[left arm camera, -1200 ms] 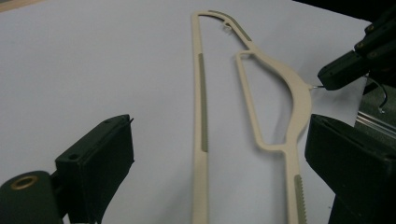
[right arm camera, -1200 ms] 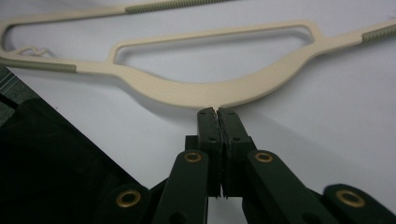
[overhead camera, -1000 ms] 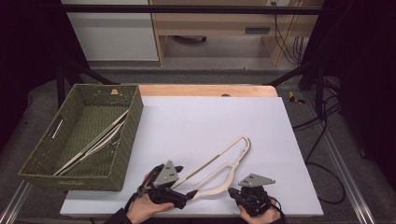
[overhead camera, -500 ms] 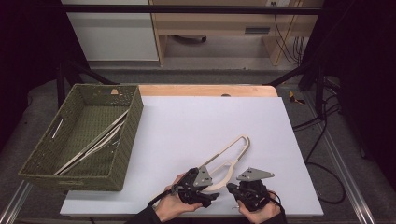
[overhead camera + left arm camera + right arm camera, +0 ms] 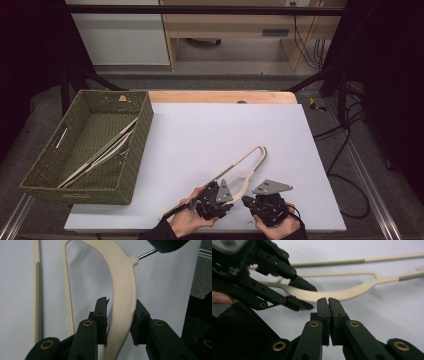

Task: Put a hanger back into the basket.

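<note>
High view, hanger: I see the cream hanger lying on the white desk, its near shoulder reaching in between my left gripper and right gripper.
High view, basket: the green woven basket sits well off to the left of my left jaws, with more hangers laid slantwise inside; I judge it is where this one is bound.
High view, room: dark frame posts around the desk, a pale cabinet and a wooden bench beyond the far edge, cables on the floor past my right gripper.
Left gripper view, jaws: the left jaws stand either side of the broad curved arm, the right one touching it, the left one just beside it; I judge they are closing on it but cannot tell if the grasp is firm.
Left gripper view, hook: the metal hook stem runs off ahead of the jaws, under a dark body.
Right gripper view, jaws: my right jaws are clenched together on nothing, tips just short of the arm, probably idle while the left does the lifting.
</note>
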A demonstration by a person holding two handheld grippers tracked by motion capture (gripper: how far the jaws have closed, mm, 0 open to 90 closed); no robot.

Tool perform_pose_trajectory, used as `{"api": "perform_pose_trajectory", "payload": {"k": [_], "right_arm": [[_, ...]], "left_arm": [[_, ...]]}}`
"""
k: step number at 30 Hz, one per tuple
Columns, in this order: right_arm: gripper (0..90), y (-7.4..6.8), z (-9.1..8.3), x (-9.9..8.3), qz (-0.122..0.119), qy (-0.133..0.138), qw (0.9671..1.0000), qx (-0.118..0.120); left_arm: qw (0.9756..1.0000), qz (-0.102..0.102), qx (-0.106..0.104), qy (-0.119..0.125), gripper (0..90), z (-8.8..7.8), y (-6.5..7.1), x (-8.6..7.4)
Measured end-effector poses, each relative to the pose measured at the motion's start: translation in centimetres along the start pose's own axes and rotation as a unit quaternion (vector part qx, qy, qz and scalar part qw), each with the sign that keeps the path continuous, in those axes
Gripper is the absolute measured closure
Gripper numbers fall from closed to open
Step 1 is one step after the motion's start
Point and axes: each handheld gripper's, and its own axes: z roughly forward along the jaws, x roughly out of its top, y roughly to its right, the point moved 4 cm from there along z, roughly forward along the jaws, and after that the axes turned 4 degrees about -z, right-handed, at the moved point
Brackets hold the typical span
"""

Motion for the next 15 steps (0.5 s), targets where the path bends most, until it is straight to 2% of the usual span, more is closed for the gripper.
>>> {"api": "perform_pose_trajectory", "payload": {"k": [3,5,9,11,15], "right_arm": [[76.7,0.4,-1.1,0.7,0.005,0.038,0.9993,-0.001],[70.9,1.2,-2.1,1.2,0.007,0.076,0.9970,-0.010],[52.0,3.8,-3.6,1.5,0.024,0.139,0.9896,-0.028],[43.2,4.9,-4.0,1.5,0.035,0.166,0.9851,-0.027],[31.3,7.0,-4.0,1.0,0.045,0.202,0.9780,-0.029]], "left_arm": [[1.0000,0.007,0.005,0.000,71.5,-0.6,0.0,0.1],[0.9999,0.006,0.008,0.003,72.7,-1.1,-0.1,0.2],[0.9998,0.000,0.015,0.015,75.0,-2.4,-0.6,0.5],[0.9994,-0.009,0.021,0.025,76.2,-3.1,-1.0,0.6],[0.9984,-0.021,0.036,0.037,78.7,-4.6,-2.1,0.7]]}}
